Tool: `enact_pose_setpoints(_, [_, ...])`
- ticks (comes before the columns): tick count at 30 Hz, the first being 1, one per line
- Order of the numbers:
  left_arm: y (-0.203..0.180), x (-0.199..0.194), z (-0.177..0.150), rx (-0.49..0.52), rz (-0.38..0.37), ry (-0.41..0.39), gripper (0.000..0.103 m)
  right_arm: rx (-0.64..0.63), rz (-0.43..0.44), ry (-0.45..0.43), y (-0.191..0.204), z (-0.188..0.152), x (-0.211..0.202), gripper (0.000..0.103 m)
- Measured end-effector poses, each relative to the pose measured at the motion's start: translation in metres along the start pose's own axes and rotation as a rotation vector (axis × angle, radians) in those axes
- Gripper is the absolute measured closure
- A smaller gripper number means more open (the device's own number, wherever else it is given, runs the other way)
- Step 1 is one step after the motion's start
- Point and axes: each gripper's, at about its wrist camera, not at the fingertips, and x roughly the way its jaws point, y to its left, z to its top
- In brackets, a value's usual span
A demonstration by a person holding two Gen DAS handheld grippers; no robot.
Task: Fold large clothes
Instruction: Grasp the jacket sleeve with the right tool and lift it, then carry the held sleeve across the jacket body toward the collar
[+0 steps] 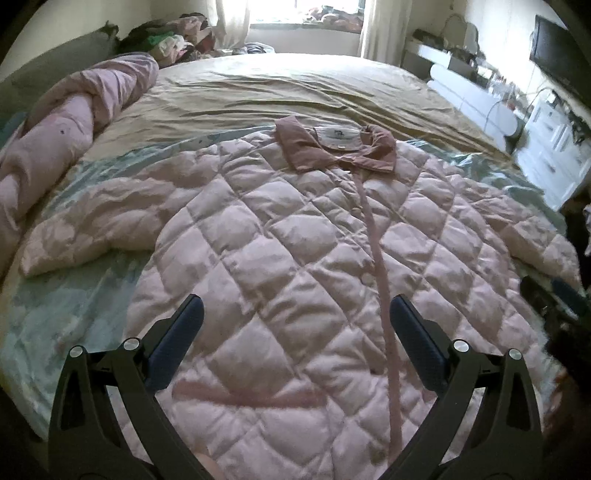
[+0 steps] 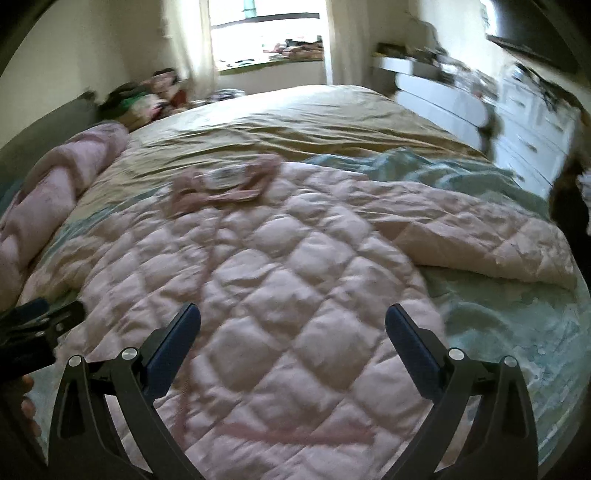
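I held my left claw [image 1: 295, 314] and right claw [image 2: 293, 320] spread open, empty, above the quilted pink jacket [image 1: 295, 240] on the bed [image 1: 295, 85].

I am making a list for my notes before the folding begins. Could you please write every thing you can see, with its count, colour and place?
quilted jacket: one, pale pink, spread flat on the bed, front up, sleeves out to both sides
collar: one, darker pink, at the jacket's far end
rolled duvet: one, pink, along the bed's left edge
sheet: one, tan, on the far half of the bed
cover: one, light blue-green, under the jacket
clothes pile: one, mixed colours, far left corner
dresser: one, white, along the right wall
window: one, bright, far wall, with pale curtains
left gripper: one, black with blue pads, open above the jacket's hem
right gripper: one, same colours, open above the jacket
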Motion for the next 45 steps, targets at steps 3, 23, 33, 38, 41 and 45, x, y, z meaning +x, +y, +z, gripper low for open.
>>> enact_pose_setpoints(3, [-0.011,0.016,0.012,0.019,0.021,0.0,0.009,0.067,-0.054,0.011,-0.03,0.01,0.013,0.004])
enact_pose_setpoints(23, [-0.048,0.085,0.063,0.044,0.052,0.019,0.009,0.389,-0.364,0.048,-0.232,0.027,0.065,0.004])
enact_pose_setpoints(33, [-0.034,0.117,0.072,0.013,0.112,0.059,0.009,0.631,-0.417,0.083,-0.327,0.019,0.079,0.004])
enact_pose_setpoints(38, [-0.03,0.124,0.073,0.013,0.127,0.07,0.009,0.752,-0.443,0.098,-0.366,0.012,0.086,0.004])
enact_pose_setpoints(41, [-0.028,0.127,0.073,0.011,0.124,0.075,0.009,0.835,-0.457,0.106,-0.39,0.006,0.093,0.004])
enact_pose_setpoints(45, [-0.027,0.125,0.073,0.01,0.125,0.073,0.009,0.924,-0.41,0.049,-0.413,0.004,0.098,0.004])
